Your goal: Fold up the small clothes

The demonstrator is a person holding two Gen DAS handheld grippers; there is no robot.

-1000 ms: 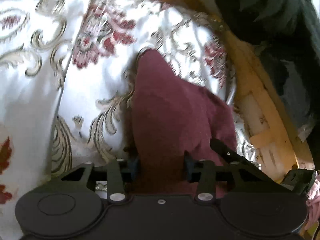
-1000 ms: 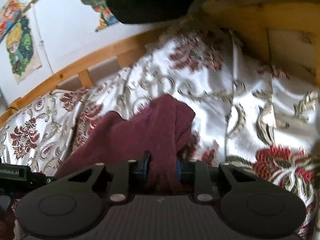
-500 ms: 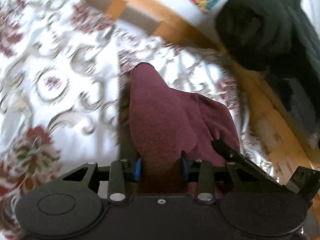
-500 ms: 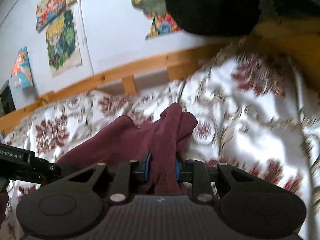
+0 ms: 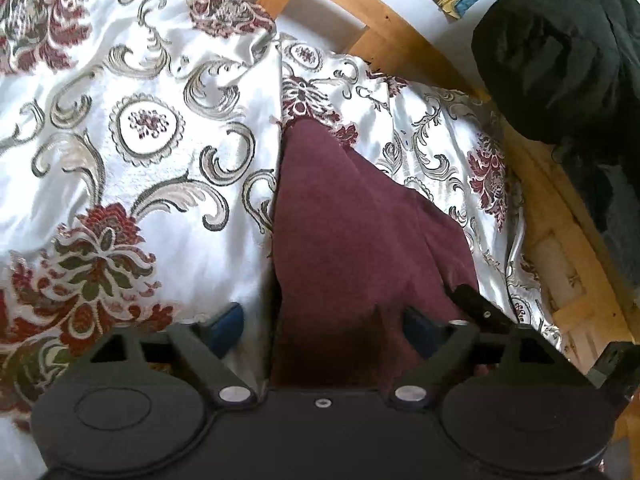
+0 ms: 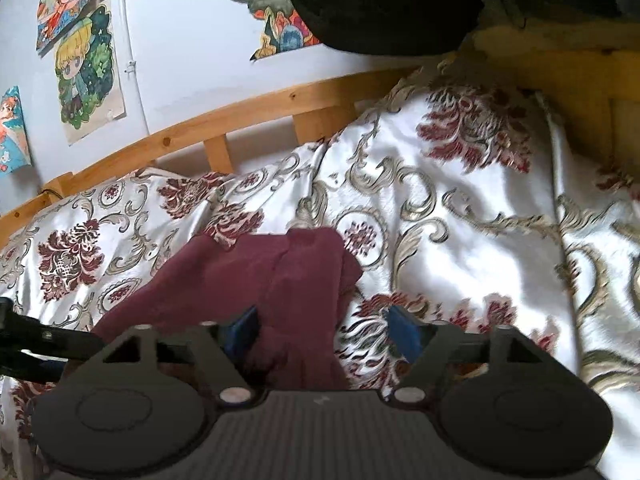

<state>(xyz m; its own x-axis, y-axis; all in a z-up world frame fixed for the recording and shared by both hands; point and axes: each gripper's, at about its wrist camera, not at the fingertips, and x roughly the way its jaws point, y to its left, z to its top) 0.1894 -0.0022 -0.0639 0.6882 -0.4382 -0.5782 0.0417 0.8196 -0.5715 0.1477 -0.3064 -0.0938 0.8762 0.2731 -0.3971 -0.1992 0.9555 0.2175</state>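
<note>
A small maroon garment (image 5: 352, 240) lies on the patterned white bedspread (image 5: 120, 128), stretching away from both grippers. My left gripper (image 5: 320, 324) is open, its blue pads spread wide with the near end of the garment lying loose between them. In the right wrist view the same garment (image 6: 280, 276) lies between the spread blue pads of my right gripper (image 6: 324, 332), which is open too. The tip of the right gripper (image 5: 476, 304) shows at the garment's right side in the left wrist view.
A wooden bed rail (image 6: 248, 116) runs along the far edge of the bed, with a white wall and cartoon posters (image 6: 88, 72) behind. A bulky black garment (image 5: 560, 52) hangs over the corner of the frame. The bedspread (image 6: 460, 220) is rumpled.
Both grippers were shut on the maroon garment and carried it over the bed; now both have opened and let it go, and the garment rests on the bedspread.
</note>
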